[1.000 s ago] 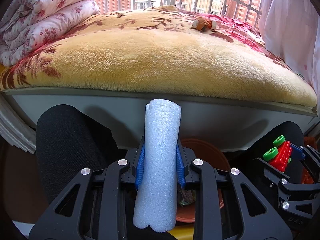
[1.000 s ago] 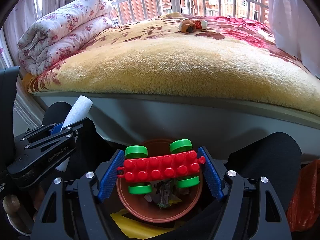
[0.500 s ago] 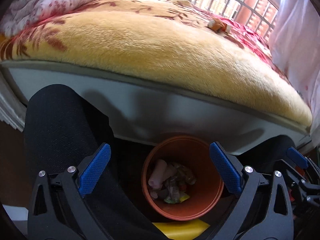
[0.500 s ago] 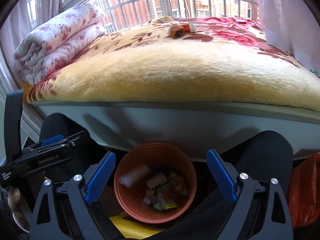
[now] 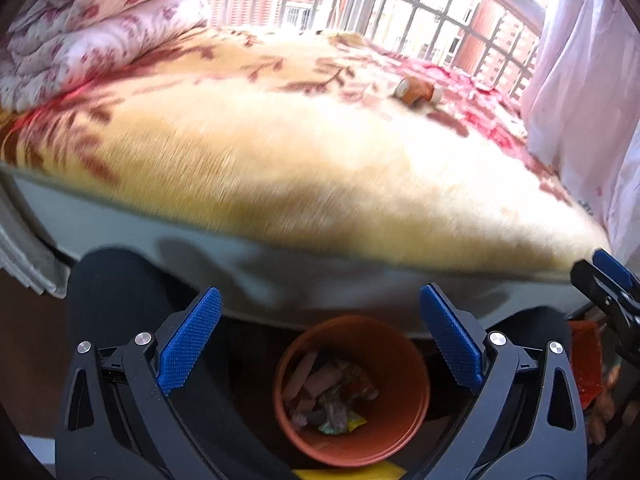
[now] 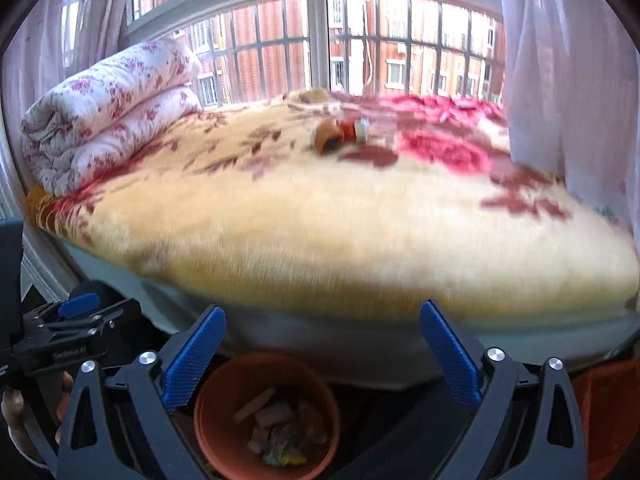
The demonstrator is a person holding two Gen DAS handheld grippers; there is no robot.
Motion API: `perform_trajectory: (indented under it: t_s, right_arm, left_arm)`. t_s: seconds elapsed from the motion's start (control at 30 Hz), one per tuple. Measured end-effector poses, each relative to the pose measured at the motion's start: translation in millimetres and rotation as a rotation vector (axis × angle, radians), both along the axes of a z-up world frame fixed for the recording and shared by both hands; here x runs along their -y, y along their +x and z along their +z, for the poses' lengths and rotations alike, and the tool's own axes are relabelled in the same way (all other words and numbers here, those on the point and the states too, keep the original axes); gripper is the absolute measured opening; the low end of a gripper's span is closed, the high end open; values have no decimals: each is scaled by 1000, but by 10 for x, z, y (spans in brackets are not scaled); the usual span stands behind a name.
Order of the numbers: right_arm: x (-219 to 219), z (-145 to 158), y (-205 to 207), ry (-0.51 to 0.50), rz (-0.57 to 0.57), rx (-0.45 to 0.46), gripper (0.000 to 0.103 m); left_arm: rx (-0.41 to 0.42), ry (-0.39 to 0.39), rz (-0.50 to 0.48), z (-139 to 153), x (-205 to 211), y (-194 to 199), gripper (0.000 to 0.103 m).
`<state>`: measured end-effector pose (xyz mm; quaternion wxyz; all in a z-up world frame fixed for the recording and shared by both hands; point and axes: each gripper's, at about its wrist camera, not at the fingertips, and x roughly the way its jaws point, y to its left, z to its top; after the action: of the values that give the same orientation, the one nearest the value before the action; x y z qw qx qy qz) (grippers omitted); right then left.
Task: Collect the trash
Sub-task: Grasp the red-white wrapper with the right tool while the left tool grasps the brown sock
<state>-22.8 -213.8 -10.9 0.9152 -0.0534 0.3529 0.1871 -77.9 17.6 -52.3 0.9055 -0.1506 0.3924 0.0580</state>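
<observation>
A terracotta bin [image 5: 384, 420] with several pieces of trash inside stands on the floor below the bed edge, between the person's knees; it also shows in the right wrist view [image 6: 224, 416]. My left gripper [image 5: 320, 340] is open and empty above the bin. My right gripper [image 6: 322, 354] is open and empty, above and to the right of the bin. An orange and white piece of trash [image 5: 416, 90] lies far back on the bed; it also shows in the right wrist view [image 6: 340, 136].
The bed has a yellow and red floral blanket [image 5: 280, 140]. A folded floral quilt [image 6: 108, 116] lies at its left. White curtains [image 6: 568, 80] hang at the right. The person's black-clad knees [image 5: 120, 300] flank the bin. An orange bag [image 6: 608, 408] is at the right.
A second ago the left gripper held a white foam roll and the right a red toy brick; both were dropped into the bin. Both grippers are now tilting up toward the bed.
</observation>
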Motion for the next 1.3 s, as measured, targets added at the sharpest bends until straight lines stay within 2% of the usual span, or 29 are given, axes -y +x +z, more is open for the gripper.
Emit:
perform_trajectory:
  t_s: [0.17,0.33,0.47,0.6,0.67,0.73,0.83,0.93,1.0,1.13,1.23,1.3]
  right_arm:
    - [-84,192,497,-35,45,39,98]
    - [-105,331,1351,5,74,27,98]
    - [-170,278,2074,-3,50,-19,97]
    - [-301,165,2746,29,44,-52,95]
    - [-378,128,2987,24,50,-58,87]
    - [-463,70,3250,-9,64,-55,84]
    - [-580,-50,3523,-141,119,-14,79]
    - [-655,-173,3679,-239,229,10,79]
    - [-704,-231,3793,-265,275,12,79]
    - [-868,-326,4037,-247,366,-11,78]
    - [-1058,-422,4177,-257,423,-37,64]
    - [-1139,-458,4238,-258,436,-52,49]
  left_arm:
    - [24,29,-63,201,45,448,96]
    - [60,58,-104,418,68,1020,96]
    - [96,98,-86,531,44,1507,96]
    - [75,123,-89,444,6,1939,96]
    - [68,141,-98,386,1,2045,96]
    - [63,166,-124,330,34,2125,96]
    - [59,205,-159,257,98,2197,96]
    - [53,211,-192,199,134,2263,96]
    - [46,194,-210,184,140,2307,96]
    - [58,188,-216,200,153,2354,96]
    - [57,188,-221,189,168,2391,96]
    - [43,198,-219,147,184,2419,96]
